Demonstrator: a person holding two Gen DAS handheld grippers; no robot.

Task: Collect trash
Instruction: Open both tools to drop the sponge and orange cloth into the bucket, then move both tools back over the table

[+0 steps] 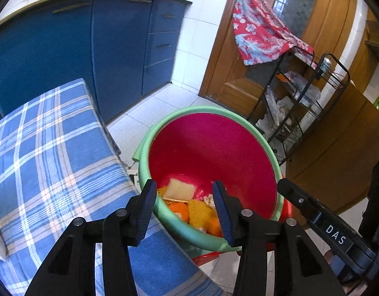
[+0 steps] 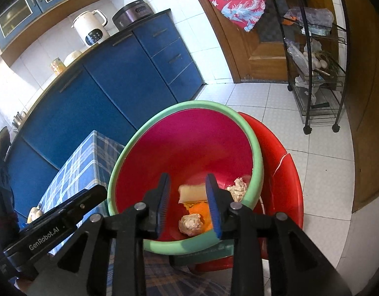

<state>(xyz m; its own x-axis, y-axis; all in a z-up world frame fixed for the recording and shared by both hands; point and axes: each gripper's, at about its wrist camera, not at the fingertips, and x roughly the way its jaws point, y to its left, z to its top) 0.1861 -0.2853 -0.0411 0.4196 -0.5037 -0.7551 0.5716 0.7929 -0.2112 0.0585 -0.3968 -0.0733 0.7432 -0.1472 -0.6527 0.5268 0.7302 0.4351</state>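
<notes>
A red bin with a green rim stands beside the table. Inside lie a pale sponge piece, yellow mesh, orange peel and two crumpled paper balls. My left gripper is open and empty over the bin's near rim. My right gripper is open and empty above the bin's inside. Each gripper's body shows in the other's view.
A table with a blue plaid cloth is left of the bin. A red stool is under the bin. Blue cabinets stand behind. A black wire rack stands by a wooden door.
</notes>
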